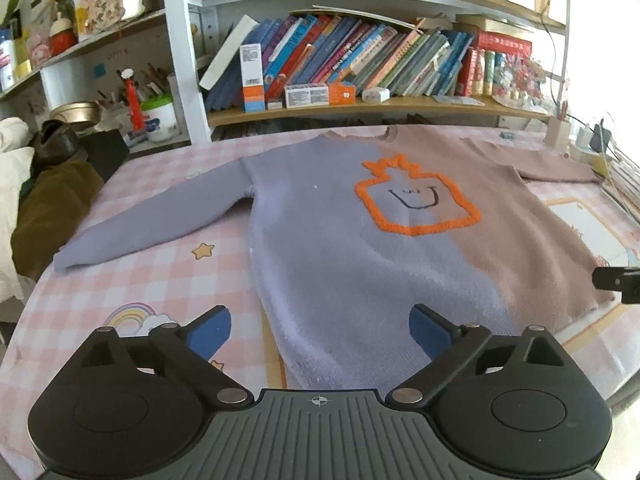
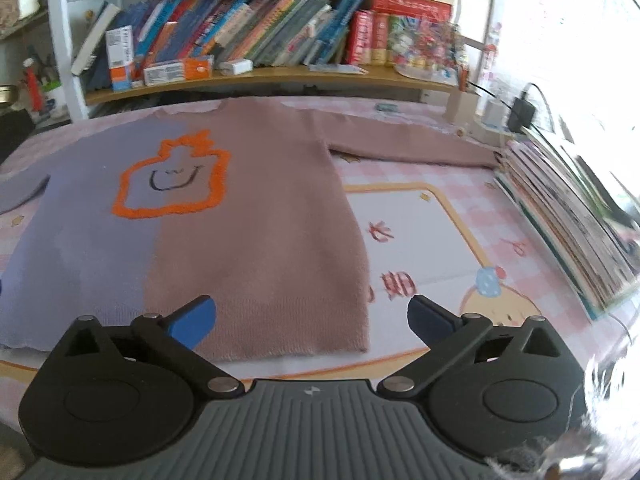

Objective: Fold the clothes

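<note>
Both tongs hang spread wide with nothing between their blue pads: the left tongs above the near hem of the sweater's lilac half, the right tongs above the near right corner of its hem. No fabric touches either pair; both are released.

Spread flat on the counter, front side up, lies the sweater, lilac on its left half and dusty brown on its right, with an orange outlined figure and a small drawn smile on the chest. Its collar points to the far side, toward the bookshelf. The lilac sleeve stretches out to the left; the brown sleeve runs right, its cuff near a stack of magazines at the counter's right edge. A pink checked cloth with cartoon prints covers the counter.
</note>
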A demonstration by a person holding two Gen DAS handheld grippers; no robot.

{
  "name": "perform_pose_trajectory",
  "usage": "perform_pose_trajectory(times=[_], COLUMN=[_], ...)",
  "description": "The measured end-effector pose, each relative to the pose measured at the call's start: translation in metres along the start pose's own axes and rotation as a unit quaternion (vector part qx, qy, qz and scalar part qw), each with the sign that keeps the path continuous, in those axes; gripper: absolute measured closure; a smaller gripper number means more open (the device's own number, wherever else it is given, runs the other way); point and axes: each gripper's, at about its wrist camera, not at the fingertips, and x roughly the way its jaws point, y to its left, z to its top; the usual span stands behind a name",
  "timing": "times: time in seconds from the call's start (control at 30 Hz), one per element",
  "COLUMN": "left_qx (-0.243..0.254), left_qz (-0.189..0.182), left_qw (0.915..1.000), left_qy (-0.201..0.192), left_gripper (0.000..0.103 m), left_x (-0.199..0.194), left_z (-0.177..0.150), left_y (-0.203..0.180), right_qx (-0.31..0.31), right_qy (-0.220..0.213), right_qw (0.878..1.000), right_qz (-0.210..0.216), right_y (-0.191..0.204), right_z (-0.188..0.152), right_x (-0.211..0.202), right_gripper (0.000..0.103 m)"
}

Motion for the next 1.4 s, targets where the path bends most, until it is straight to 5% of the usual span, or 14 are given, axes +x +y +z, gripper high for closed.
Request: perform_pose_trajectory(times=[0.27,0.63,1.0,1.4], left_qx=[-0.011,-0.020,-0.028,-0.031], left_qz=[0.021,0.048,0.057,0.025], left_qw=[0.9997,0.9981,0.9975,0.9990], left_qy=[0.012,0.034,0.032,0.018], left_gripper=[0.004,0.004,0.004,0.004], left_x=[0.002,-0.006,-0.011,0.002], left_z=[0.013,0.001,-0.001,0.003], left_y=[-0.043,-0.078,-0.079,-0.040], right_qx=[-0.023,-0.007,-0.009,-0.002], right_qy=[-0.014,0.011,0.014,0.017], right_qw=[0.998,0.998,0.997,0.999], right_qz=[0.051,0.060,0.070,0.028], right_y=[-0.024,-0.070,-0.073,-0.040], right_z=[0.011,-0.005,-0.007,-0.003], right_x=[0.002,0.010,0.011,0.008], right_gripper=[0.000,0.000,0.000,0.000])
